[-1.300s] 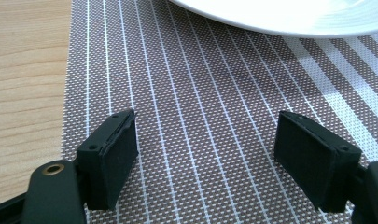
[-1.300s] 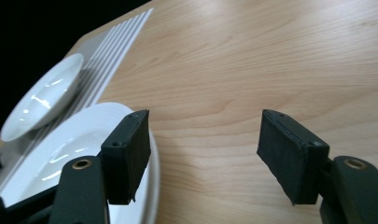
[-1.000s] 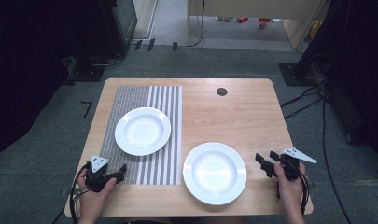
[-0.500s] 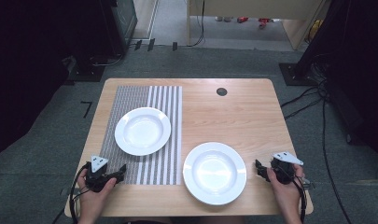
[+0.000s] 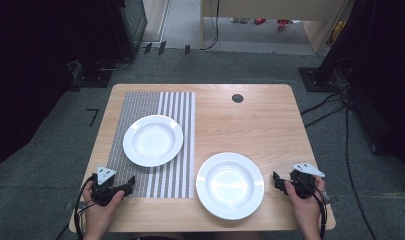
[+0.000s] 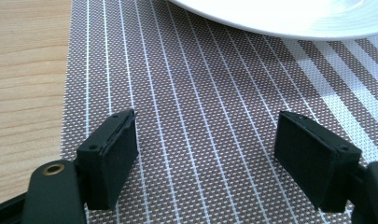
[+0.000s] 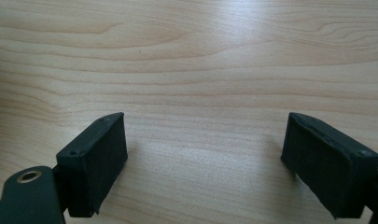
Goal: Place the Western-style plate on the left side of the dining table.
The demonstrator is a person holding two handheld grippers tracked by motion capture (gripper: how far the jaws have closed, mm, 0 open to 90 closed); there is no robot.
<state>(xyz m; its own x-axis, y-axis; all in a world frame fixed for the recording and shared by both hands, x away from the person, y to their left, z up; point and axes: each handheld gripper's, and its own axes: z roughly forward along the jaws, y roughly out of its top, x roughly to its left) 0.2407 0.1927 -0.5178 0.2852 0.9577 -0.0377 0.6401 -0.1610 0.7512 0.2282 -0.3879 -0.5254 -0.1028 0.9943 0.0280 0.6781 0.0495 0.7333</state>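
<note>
Two white plates are in the high view. One plate (image 5: 152,140) sits on the striped placemat (image 5: 140,105); the other plate (image 5: 230,185) lies on bare wood at the front right. My left gripper (image 5: 126,186) rests at the placemat's near left corner and is open. In the left gripper view, the left gripper (image 6: 205,158) has only the placemat (image 6: 200,93) between its jaws, with a plate rim (image 6: 280,21) ahead. My right gripper (image 5: 277,180) lies just right of the front plate. The right gripper (image 7: 205,158) is open over bare wood; its jaws have just been opening, with nothing between them.
The wooden table (image 5: 250,125) has a dark round grommet (image 5: 237,98) near its far edge. Cables (image 5: 330,107) trail across the grey floor to the right, and dark equipment stands behind the table.
The right hand has shifted slightly toward the table's near edge and its grey plate has turned a little. The left hand and both plates have stayed put.
</note>
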